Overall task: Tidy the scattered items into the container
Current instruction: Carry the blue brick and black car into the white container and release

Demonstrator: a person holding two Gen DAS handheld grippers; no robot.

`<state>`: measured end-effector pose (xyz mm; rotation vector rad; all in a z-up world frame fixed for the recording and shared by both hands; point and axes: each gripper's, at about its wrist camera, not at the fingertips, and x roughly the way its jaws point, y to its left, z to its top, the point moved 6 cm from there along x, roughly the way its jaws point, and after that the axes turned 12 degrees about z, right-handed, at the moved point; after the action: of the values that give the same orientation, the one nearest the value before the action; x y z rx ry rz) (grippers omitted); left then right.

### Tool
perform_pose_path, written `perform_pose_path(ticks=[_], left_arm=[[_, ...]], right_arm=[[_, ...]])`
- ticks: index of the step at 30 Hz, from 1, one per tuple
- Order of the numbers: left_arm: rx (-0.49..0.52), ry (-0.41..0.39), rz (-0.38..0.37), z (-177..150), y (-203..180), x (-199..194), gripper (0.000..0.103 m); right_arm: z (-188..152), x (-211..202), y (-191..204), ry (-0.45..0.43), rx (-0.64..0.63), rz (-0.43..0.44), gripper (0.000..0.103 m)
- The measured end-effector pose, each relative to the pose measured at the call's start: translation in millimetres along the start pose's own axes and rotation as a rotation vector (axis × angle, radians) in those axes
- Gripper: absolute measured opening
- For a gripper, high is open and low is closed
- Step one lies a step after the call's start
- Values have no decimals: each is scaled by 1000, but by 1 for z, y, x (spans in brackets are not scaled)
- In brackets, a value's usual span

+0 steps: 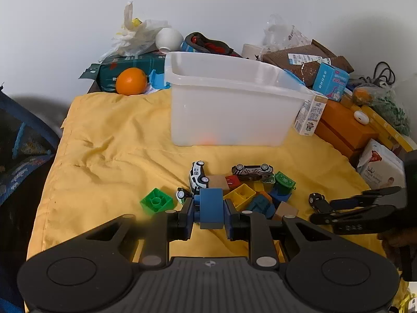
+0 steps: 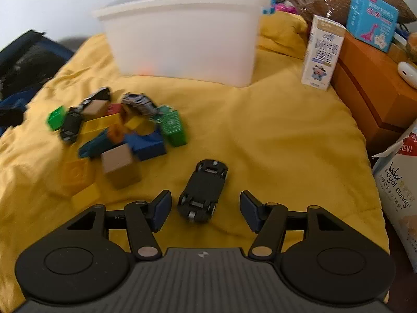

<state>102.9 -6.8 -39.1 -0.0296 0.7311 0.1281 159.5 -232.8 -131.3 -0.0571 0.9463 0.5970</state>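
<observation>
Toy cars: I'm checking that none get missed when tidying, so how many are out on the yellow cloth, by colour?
Black: 2 (upturned black car, small black car)
White: 1 (white car)
Black-and-white patterned: 1 (patterned car)
Total: 4

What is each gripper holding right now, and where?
Left gripper clamps a blue block by its two sides. Right gripper holds nothing, open around a black toy car.

Translucent smooth plastic container; wrinkled matt yellow cloth; glossy plastic blocks.
</observation>
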Motion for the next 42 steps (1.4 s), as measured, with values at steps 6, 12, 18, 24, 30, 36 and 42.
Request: perform_pose_path(ticks=[6,12,18,24,30,36,42], left_arm=[[-25,-35,4,21,8,-5,26],[-14,-76,5,85,12,2,26],[11,-89,-39,166,-2,21,26],[4,-27,-71,213,-14,50,26],[22,46,-65,231,-17,76,26],[9,38,-17,242,-18,88,68],[-8,-26,18,226,-4,76,70]], right_arm=[[13,-6,-1,-52,6,67,33],[80,-63,-7,-216,11,117,33],[177,-93,-11,-313,21,169,33],[235,-83,-17,-262,29,165,33],[255,-58,-28,-170,34,148,33],[265,-43,-33,-146,36,127,37],[263,-43,-27,-191,-5,96,65]])
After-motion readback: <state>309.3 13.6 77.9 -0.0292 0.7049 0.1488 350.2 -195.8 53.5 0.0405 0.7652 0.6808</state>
